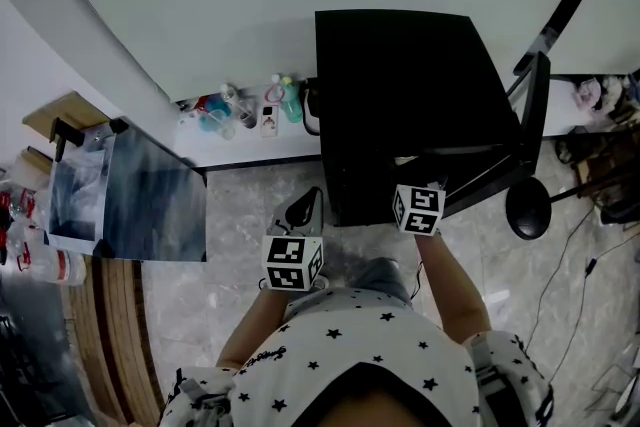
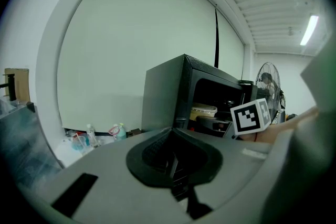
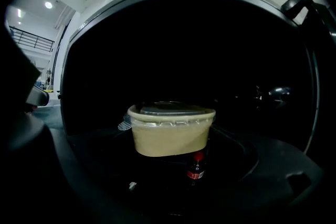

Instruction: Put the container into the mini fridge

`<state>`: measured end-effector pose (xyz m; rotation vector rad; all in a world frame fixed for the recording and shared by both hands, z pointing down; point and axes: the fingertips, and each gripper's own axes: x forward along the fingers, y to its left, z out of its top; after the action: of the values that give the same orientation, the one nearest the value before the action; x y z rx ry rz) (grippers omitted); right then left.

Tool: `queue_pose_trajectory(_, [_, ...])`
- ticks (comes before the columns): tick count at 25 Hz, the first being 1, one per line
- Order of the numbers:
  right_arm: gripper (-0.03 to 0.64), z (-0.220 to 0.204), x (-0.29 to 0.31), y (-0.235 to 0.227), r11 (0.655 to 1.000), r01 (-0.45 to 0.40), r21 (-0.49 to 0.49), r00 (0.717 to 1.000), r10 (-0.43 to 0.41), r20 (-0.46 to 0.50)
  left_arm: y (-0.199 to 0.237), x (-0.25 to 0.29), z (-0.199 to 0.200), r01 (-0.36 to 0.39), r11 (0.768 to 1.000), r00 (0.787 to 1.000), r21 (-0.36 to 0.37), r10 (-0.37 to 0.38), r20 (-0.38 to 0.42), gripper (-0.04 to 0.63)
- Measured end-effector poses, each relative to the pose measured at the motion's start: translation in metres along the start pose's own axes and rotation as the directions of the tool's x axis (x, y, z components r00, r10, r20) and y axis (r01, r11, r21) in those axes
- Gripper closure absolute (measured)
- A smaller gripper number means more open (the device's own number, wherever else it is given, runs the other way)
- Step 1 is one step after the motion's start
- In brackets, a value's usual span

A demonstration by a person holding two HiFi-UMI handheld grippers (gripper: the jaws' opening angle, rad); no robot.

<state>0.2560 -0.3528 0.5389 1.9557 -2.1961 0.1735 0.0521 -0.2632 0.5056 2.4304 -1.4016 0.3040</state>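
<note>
Left gripper [image 1: 291, 261]: jaws together, empty, back from the mini fridge [image 1: 400, 85].
Right gripper [image 1: 418, 207]: in the dark, seemingly clamped on the container [image 3: 171, 132].
Container: between its jaws, inside the fridge.
Handling: probably light, thin-walled; pinch opposite sides below the rim, gently.

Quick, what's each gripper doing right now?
Left gripper: jaws closed, empty.
Right gripper: jaws closed on the lidded container, inside the mini fridge.
</note>
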Motion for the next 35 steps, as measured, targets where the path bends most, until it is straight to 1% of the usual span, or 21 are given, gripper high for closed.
queue_pose_trajectory(11, [0.170,0.004,0.037,0.008,1.000,-0.020,0.000,1.000,0.020,-0.002,0.012,0.000,0.001,-0.027,1.000,1.000,-0.010,0.027,-0.001,0.583])
queue_pose_trajectory(20, [0.170,0.006,0.051,0.010,1.000,-0.018,-0.002,0.999,0.018,0.029,0.021,-0.003,0.001,-0.053,0.998,0.999,-0.017,0.053,-0.001,0.583])
queue_pose_trajectory(28, [0.170,0.008,0.048,0.011,0.999,-0.030,0.016,0.999,0.030,0.037,0.023,-0.009,0.003,-0.062,0.998,0.998,-0.024,0.062,0.003,0.583])
queue_pose_trajectory(31, [0.170,0.008,0.040,0.014,0.999,-0.031,0.021,0.999,0.030,0.032,0.022,-0.013,0.003,-0.051,0.998,0.999,-0.023,0.051,0.004,0.583])
queue_pose_trajectory(35, [0.170,0.006,0.025,0.018,0.999,-0.012,0.035,0.999,0.011,0.033,0.022,-0.017,0.000,-0.028,0.999,1.000,-0.020,0.028,0.004,0.583])
